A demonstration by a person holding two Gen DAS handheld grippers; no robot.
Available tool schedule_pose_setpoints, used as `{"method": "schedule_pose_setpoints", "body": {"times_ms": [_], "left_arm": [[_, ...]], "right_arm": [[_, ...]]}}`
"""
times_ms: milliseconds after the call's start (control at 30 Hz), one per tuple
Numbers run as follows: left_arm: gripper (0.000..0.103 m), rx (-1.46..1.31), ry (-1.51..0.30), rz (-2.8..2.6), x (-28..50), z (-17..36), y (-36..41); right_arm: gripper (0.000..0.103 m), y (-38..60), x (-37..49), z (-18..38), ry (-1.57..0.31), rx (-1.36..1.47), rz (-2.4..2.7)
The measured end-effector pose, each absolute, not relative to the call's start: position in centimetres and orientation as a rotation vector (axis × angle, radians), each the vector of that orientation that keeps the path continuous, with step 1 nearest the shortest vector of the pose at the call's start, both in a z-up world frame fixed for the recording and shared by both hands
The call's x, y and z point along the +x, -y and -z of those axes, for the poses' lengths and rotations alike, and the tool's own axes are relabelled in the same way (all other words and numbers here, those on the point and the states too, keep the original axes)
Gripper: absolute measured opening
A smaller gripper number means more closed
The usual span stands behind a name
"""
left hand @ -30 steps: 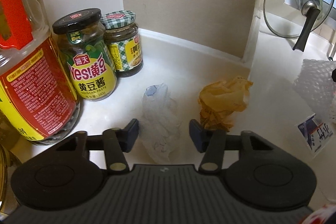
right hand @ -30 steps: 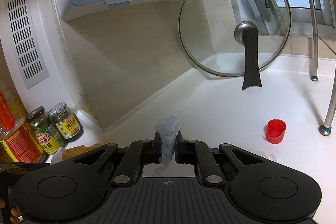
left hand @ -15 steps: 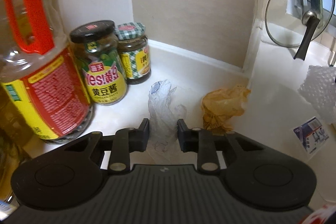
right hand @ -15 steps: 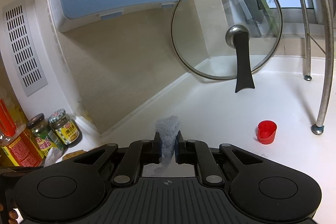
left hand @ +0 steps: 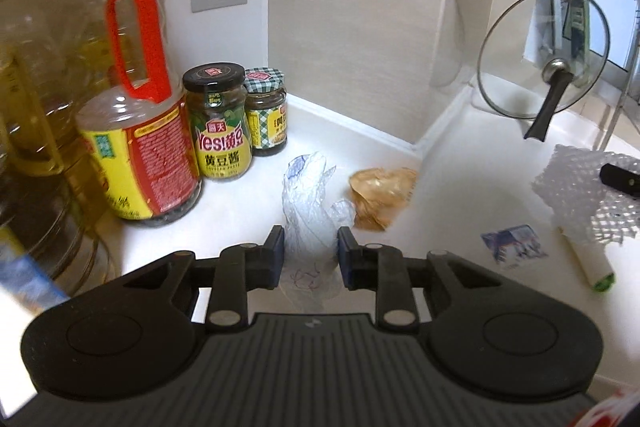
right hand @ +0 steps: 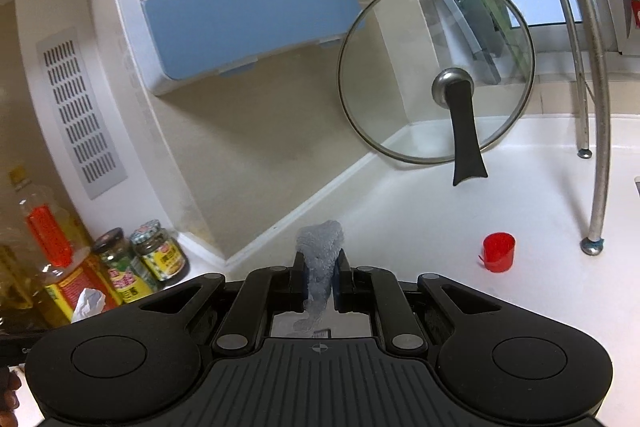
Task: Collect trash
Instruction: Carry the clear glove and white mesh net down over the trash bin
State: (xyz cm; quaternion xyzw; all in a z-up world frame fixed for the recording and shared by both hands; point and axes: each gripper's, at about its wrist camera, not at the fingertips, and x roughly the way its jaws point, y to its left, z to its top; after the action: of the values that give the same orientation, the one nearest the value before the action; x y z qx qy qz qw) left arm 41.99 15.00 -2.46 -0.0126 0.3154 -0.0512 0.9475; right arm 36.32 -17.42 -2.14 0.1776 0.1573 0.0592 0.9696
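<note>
In the left wrist view my left gripper [left hand: 311, 241] is shut on a crumpled clear plastic glove [left hand: 306, 199], lifted above the white counter [left hand: 460, 187]. A crumpled yellow-brown wrapper [left hand: 380, 193] lies on the counter just right of it. My right gripper [right hand: 320, 267] is shut on a piece of white bubble wrap [right hand: 322, 251], which also shows at the right of the left wrist view [left hand: 576, 195]. A small blue printed scrap [left hand: 514, 242] and a white tube [left hand: 588, 259] lie on the counter below it.
Oil bottles [left hand: 132, 131] and two sauce jars [left hand: 220, 123] stand at the left corner. A glass pan lid [right hand: 436, 67] leans against the back wall. A red cap [right hand: 498, 251] and a metal rack leg [right hand: 592, 243] are on the right.
My left gripper closed on the plastic glove and rose away from the counter with it. My right gripper, still holding the bubble wrap, has also risen.
</note>
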Motion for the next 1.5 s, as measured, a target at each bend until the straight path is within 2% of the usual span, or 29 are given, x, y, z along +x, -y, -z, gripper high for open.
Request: {"method": "schedule_pose_setpoints", "body": {"times_ms": [667, 1000, 1500], "left_arm": [[0.025, -0.064, -0.713, 0.175, 25.0, 2.0, -7.3], [0.025, -0.082, -0.793, 0.165, 18.5, 4.7, -2.9], [0.025, -0.089, -0.948, 0.107, 14.2, 11.4, -0.8]], "right_arm": [[0.011, 21.2, 21.8, 2.6, -0.398, 0.361, -0.317], [0.011, 22.4, 16.0, 6.0, -0.525, 0.292, -0.413], [0.011, 21.4, 14.0, 12.8, -0.682, 0.156, -0.447]]}}
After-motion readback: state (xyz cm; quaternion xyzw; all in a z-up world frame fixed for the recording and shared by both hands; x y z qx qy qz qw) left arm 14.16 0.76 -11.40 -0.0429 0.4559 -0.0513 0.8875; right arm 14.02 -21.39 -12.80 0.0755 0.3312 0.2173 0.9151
